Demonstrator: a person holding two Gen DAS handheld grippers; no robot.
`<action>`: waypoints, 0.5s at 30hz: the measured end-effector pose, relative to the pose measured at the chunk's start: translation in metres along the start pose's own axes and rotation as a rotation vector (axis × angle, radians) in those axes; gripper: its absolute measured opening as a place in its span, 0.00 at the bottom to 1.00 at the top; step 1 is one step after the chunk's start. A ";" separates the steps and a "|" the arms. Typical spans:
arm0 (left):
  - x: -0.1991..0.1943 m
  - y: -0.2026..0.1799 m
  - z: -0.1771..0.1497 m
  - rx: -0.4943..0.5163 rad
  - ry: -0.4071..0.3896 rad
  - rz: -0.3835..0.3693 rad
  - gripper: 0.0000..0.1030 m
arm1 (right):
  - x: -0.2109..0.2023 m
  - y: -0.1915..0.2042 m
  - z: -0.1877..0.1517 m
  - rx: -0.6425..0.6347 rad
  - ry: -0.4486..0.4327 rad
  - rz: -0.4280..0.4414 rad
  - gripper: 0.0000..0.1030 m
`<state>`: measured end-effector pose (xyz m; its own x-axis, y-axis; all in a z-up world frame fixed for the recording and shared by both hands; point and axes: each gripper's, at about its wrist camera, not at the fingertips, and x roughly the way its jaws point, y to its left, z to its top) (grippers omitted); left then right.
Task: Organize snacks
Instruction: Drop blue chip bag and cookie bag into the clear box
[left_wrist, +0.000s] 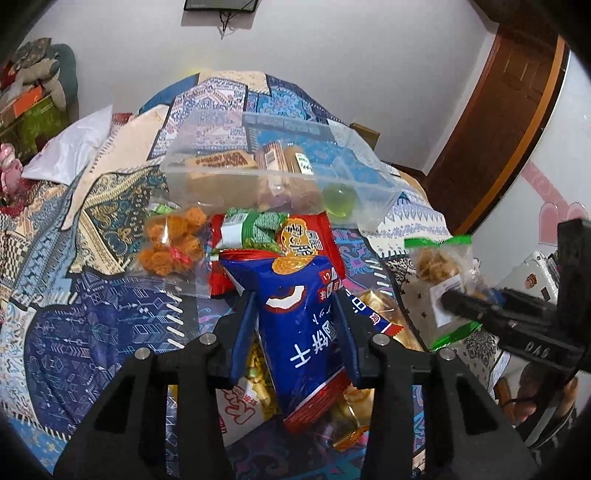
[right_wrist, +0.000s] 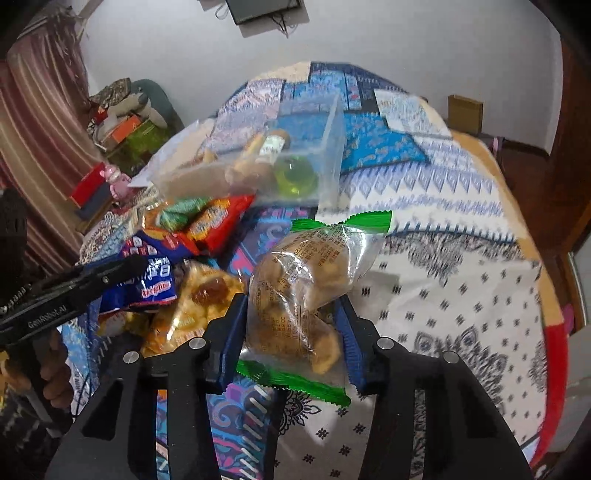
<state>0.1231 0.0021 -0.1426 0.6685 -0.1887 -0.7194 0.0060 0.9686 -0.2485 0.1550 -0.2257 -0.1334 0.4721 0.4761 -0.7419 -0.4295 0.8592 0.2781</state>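
Left gripper (left_wrist: 297, 306) pinching blue snack bag (left_wrist: 295, 317) at frame centre; right gripper (right_wrist: 291, 317) pinching clear green-edged packet (right_wrist: 314, 288), lifted mid-frame. Both probably light, crinkly, slippery, crushable inside: best gripped mid-body, gently. Clear bin (left_wrist: 373, 206) beyond, upper centre.

We see the left gripper (left_wrist: 295, 306) clamped on a blue snack bag (left_wrist: 295, 325), its blue-padded fingers (left_wrist: 242, 332) pressing the bag's sides, above a heap of gold-wrapped snacks (left_wrist: 384, 310). Beyond lie a red packet (left_wrist: 314, 236), a green-and-white packet (left_wrist: 255, 225) and a clear bag of orange puffs (left_wrist: 173, 243) on the patterned cloth (left_wrist: 110, 325). Farther back stands a clear plastic bin (left_wrist: 280, 177) holding brown packets and a green ball (left_wrist: 338, 199). At right, the right gripper (left_wrist: 448, 301) pinches a green-edged clear bag (left_wrist: 439, 266) of golden pieces.
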 end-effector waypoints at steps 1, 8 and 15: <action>-0.002 0.000 0.001 0.003 -0.007 0.001 0.39 | -0.004 0.001 0.003 -0.004 -0.013 0.001 0.42; -0.023 -0.001 0.021 0.013 -0.076 -0.008 0.39 | -0.020 0.009 0.029 -0.045 -0.082 0.011 0.42; -0.035 0.001 0.053 0.016 -0.148 -0.006 0.39 | -0.018 0.020 0.058 -0.075 -0.135 0.024 0.42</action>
<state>0.1390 0.0178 -0.0837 0.7705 -0.1698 -0.6144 0.0212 0.9702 -0.2415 0.1820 -0.2062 -0.0789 0.5578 0.5217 -0.6456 -0.4956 0.8333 0.2451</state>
